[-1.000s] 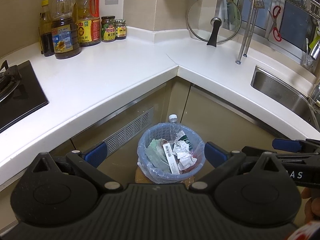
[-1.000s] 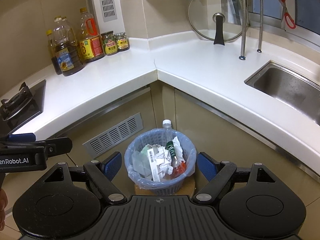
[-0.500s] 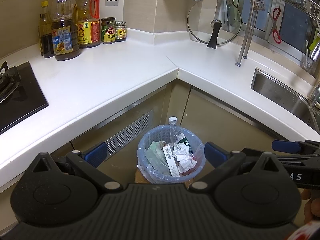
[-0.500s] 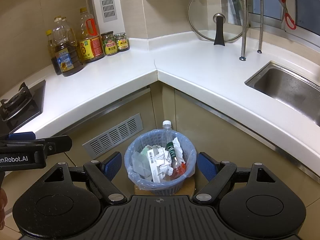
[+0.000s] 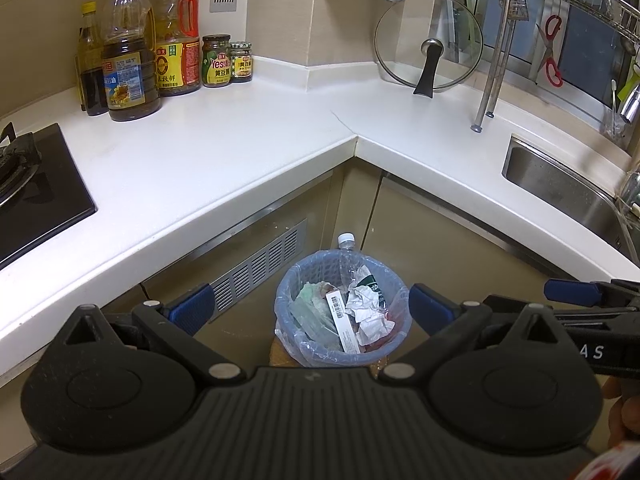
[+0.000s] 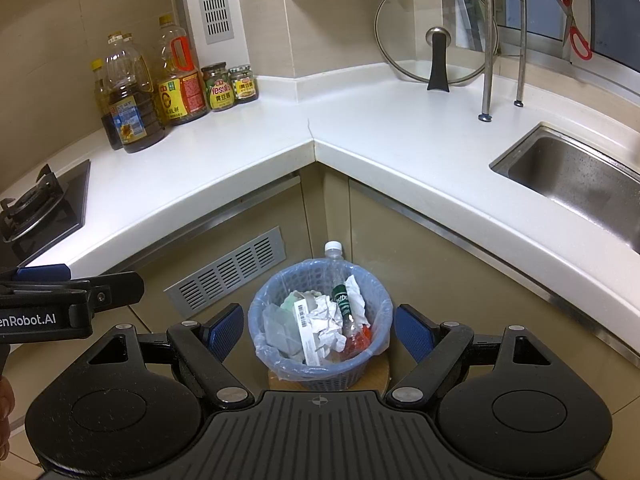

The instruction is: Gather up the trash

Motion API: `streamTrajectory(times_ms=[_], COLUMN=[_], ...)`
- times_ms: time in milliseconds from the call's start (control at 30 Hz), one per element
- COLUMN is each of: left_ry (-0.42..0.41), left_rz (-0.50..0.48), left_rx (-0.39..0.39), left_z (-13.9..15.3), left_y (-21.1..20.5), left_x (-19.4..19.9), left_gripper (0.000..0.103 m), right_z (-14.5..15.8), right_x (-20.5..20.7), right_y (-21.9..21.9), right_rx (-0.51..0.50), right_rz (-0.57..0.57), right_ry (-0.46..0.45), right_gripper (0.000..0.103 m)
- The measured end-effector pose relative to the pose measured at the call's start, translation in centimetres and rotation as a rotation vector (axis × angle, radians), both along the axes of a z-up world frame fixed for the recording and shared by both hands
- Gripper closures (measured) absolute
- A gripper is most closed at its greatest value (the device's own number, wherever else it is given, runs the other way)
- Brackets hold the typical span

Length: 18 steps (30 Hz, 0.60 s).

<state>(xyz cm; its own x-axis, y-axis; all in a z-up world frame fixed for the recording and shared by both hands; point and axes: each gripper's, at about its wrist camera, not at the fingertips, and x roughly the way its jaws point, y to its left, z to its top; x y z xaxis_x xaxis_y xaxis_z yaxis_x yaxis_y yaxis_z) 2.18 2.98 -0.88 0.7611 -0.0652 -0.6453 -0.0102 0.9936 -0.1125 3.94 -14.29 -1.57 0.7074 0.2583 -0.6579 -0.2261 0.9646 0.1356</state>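
Observation:
A blue bin [image 5: 289, 288] [image 6: 372, 292] lined with a clear bag stands on the floor under the counter corner. It holds crumpled paper [image 5: 366, 312] [image 6: 326, 322], a white barcoded box [image 5: 340, 320] [image 6: 306, 330], a clear plastic bottle [image 5: 347, 252] [image 6: 334, 260] and a red wrapper [image 6: 356, 344]. My left gripper [image 5: 310, 308] is open and empty, above and in front of the bin. My right gripper [image 6: 318, 328] is open and empty, also above the bin. Each gripper shows at the edge of the other's view.
A white L-shaped counter [image 5: 240, 148] wraps the corner above the bin. Oil bottles [image 5: 128, 68] and jars [image 5: 216, 60] stand at back left, a stove [image 5: 28, 184] at left, a glass lid [image 5: 428, 44] at back, a sink [image 6: 572, 176] at right.
Both views have shifted very slightly. The bin and both open grippers stand as before.

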Motion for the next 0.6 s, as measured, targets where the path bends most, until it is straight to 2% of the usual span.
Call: streamTrajectory(times_ms=[600], left_ry=[-0.016], left_rz=[0.004], left_rx=[0.005], left_z=[-0.13], left_y=[-0.01], left_x=[-0.18], left_gripper=[0.001], right_z=[-0.12], right_x=[0.07], right_y=[-0.03], right_rx=[-0.002], right_rz=[-0.003], right_ry=[0.001], right_gripper=[0.021])
